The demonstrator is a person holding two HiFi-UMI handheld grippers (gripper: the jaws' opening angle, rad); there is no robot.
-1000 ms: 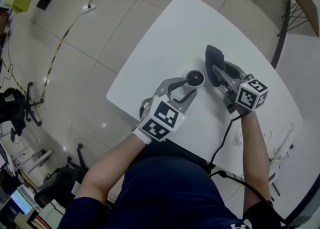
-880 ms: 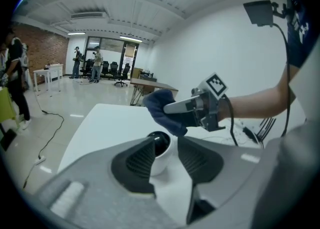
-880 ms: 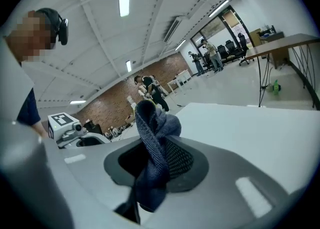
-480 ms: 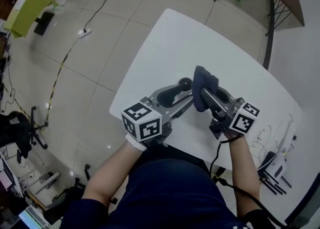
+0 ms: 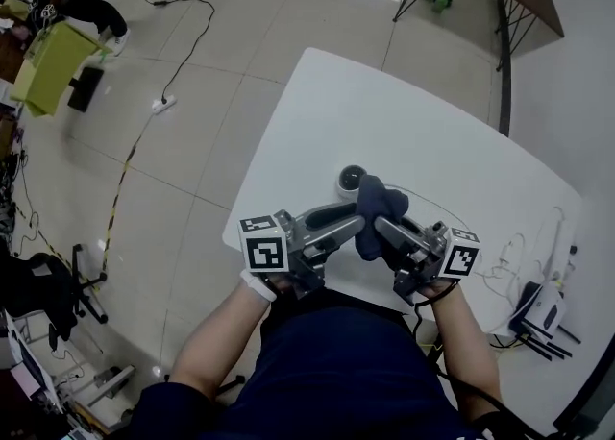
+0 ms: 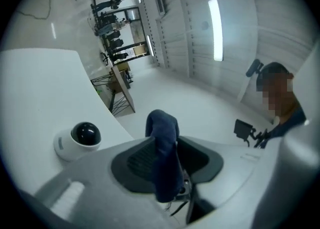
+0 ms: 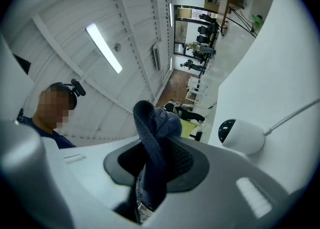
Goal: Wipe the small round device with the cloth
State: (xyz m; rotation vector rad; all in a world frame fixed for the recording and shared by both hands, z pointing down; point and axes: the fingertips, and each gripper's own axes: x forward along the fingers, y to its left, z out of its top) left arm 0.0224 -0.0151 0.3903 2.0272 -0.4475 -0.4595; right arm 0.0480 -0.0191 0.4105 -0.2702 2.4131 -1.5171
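Note:
The small round device (image 5: 351, 180), white with a dark dome, sits on the white table (image 5: 384, 102) near its front edge, also seen as the device (image 6: 80, 140) and the device (image 7: 240, 135). A dark blue cloth (image 5: 378, 203) hangs bunched in the air just in front of it. My right gripper (image 5: 381, 229) is shut on the cloth (image 7: 150, 123) from the right. My left gripper (image 5: 356, 225) faces it from the left; its jaws are closing, with the cloth (image 6: 162, 133) pinched between them. Neither gripper touches the device.
A thin cable (image 5: 452, 206) runs from the device across the table to the right. White gear with cords (image 5: 540, 311) lies at the table's right edge. A power strip (image 5: 161, 104) and wires lie on the tiled floor to the left.
Both grippers have drawn back toward the person and met. The left gripper left the device's side. The cloth, held by the right gripper alone before, now sits in both.

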